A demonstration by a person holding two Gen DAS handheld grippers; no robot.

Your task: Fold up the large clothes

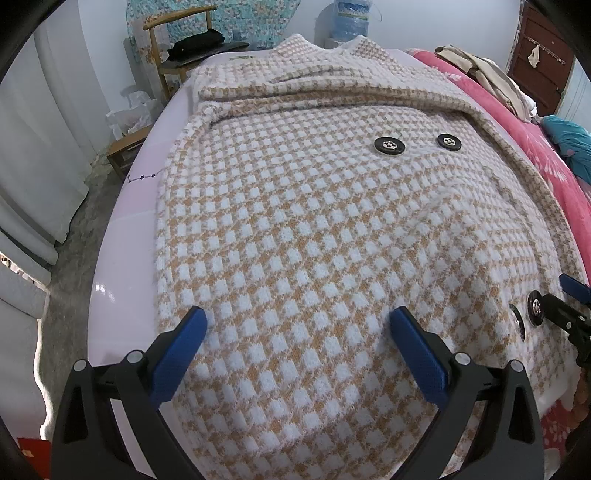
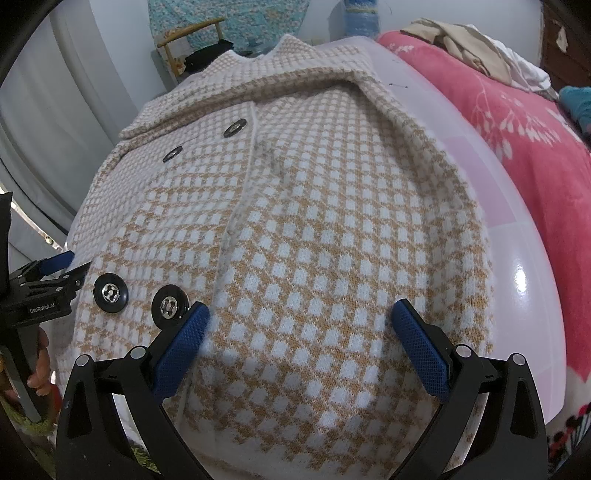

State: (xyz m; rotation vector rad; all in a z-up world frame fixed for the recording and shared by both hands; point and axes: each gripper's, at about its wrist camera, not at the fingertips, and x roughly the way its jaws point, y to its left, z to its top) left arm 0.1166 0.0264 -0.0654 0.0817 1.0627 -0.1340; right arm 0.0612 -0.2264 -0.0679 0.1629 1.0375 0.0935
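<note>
A large tan-and-white checked knit coat [image 1: 295,229] lies spread front-up on a glossy lilac table [image 1: 125,229], collar at the far end. It carries big black buttons [image 1: 389,145], with two more near the hem [image 2: 110,293]. My left gripper [image 1: 297,317] hovers open just over the coat's near left part, nothing between its blue pads. My right gripper [image 2: 301,314] stands open over the near right part [image 2: 332,240], its left fingertip beside a button [image 2: 170,306]. Each gripper shows at the edge of the other's view: the right gripper [image 1: 569,306], the left gripper [image 2: 55,273].
A pink flowered blanket [image 2: 517,147] with a heap of beige clothes [image 2: 465,44] lies to the right of the table. A wooden chair [image 1: 173,40] with a dark garment, a water bottle [image 1: 351,18] and white curtains [image 1: 44,147] stand at the far and left sides.
</note>
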